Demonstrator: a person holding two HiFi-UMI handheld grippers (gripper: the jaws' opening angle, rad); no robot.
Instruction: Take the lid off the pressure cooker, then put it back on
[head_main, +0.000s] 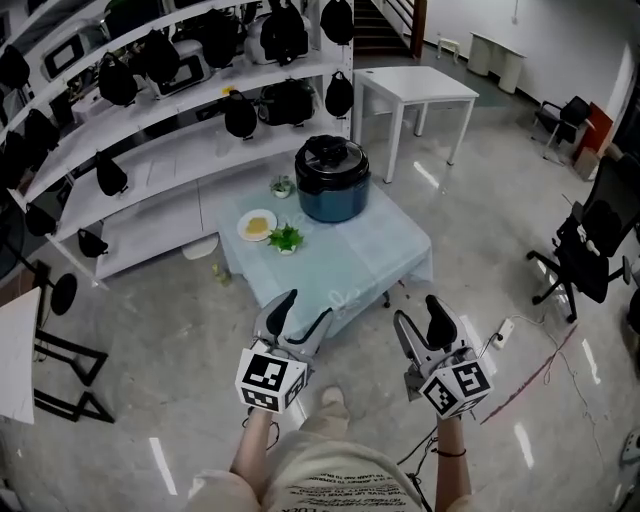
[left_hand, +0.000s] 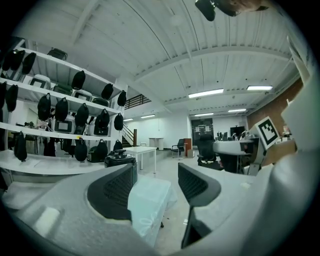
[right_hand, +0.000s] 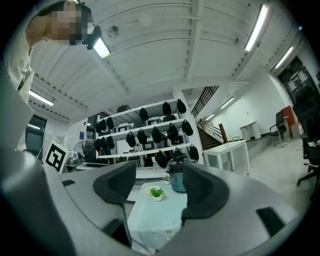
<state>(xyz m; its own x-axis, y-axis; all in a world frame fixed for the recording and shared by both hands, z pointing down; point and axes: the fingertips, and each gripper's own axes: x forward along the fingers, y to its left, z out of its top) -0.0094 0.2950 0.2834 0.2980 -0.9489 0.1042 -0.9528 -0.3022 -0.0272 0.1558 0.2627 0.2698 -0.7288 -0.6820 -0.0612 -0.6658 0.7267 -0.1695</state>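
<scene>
At far end of low table (head_main: 385, 262), well apart from both grippers: pressure cooker (head_main: 332, 190), lid (head_main: 331, 155) seated. Left gripper (head_main: 305, 311), right gripper (head_main: 418, 312) — jaws wide apart, holding nothing. Lid judged rigid, heavy, smooth — best gripped by top handle.

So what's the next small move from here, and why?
Probably step up to the table and reach both grippers toward the lid: the pressure cooker sits closed at the far side, while the left gripper and right gripper hang open, empty, well short of it.
</scene>
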